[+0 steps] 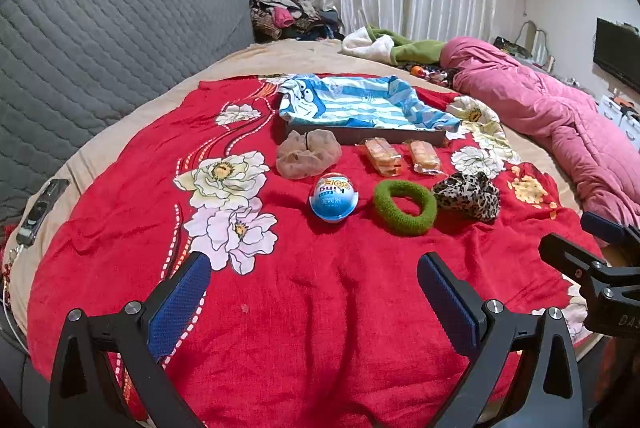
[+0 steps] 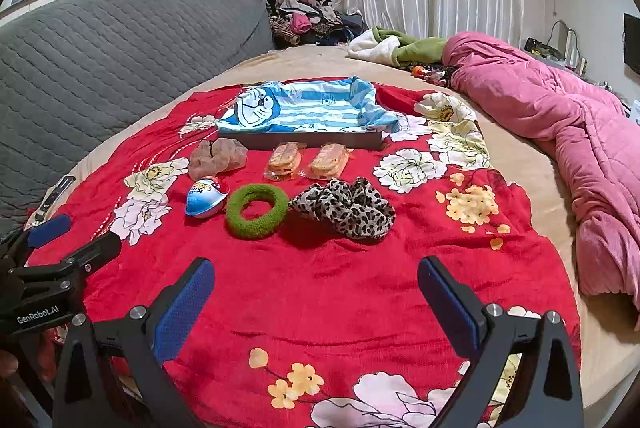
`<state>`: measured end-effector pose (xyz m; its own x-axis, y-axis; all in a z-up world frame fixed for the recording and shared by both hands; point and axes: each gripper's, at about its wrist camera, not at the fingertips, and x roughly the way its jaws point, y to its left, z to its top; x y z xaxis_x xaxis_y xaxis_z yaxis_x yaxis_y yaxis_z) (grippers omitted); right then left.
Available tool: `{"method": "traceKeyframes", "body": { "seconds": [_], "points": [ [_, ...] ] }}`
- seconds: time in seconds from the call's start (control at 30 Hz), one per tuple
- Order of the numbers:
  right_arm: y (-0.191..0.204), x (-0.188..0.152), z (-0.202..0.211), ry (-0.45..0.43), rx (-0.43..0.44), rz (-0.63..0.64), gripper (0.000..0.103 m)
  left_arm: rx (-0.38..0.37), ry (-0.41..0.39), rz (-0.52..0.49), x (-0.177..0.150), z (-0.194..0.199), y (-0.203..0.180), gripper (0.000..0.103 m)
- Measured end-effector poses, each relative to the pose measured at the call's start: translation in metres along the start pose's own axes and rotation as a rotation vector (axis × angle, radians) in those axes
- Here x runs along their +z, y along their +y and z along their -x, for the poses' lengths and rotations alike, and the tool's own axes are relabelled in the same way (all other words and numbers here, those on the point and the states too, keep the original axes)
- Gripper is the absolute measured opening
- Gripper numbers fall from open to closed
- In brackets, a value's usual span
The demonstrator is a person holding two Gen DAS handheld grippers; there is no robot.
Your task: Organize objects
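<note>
On the red floral blanket (image 1: 320,308) lie a blue-and-white toy egg (image 1: 333,198), a green scrunchie (image 1: 405,207), a leopard-print scrunchie (image 1: 468,195), a beige mesh scrunchie (image 1: 308,152) and two wrapped snack cakes (image 1: 383,155) (image 1: 425,156). Behind them stands a shallow dark tray (image 1: 360,135) lined with a blue striped cartoon cloth (image 1: 360,103). My left gripper (image 1: 314,268) is open and empty, short of the egg. My right gripper (image 2: 316,274) is open and empty, short of the green scrunchie (image 2: 257,210) and leopard scrunchie (image 2: 344,207). The egg (image 2: 205,201), cakes (image 2: 306,160) and tray (image 2: 304,140) also show there.
A grey quilted headboard (image 1: 100,39) rises at the left. A pink quilt (image 1: 560,123) lies along the right side, with green and white cloth (image 1: 392,47) behind. A phone-like device (image 1: 40,211) lies at the left bed edge. A clothes pile (image 1: 288,11) sits at the back.
</note>
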<state>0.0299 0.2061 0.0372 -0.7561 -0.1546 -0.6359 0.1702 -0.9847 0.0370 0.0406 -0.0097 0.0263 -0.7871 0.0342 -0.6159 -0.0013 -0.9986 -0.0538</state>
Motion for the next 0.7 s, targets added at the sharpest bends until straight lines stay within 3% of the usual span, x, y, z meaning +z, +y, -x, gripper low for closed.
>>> {"method": "traceKeyframes", "body": {
  "seconds": [0.47,0.7],
  "points": [
    [0.004,-0.001,0.022,-0.002,-0.022,0.011,0.102,0.001,0.019,-0.014,-0.005,0.016,-0.002,0.103],
    [-0.001,-0.001,0.018,0.0,-0.039,0.003,0.102,-0.001,0.043,0.001,-0.003,0.003,-0.001,0.103]
  ]
}}
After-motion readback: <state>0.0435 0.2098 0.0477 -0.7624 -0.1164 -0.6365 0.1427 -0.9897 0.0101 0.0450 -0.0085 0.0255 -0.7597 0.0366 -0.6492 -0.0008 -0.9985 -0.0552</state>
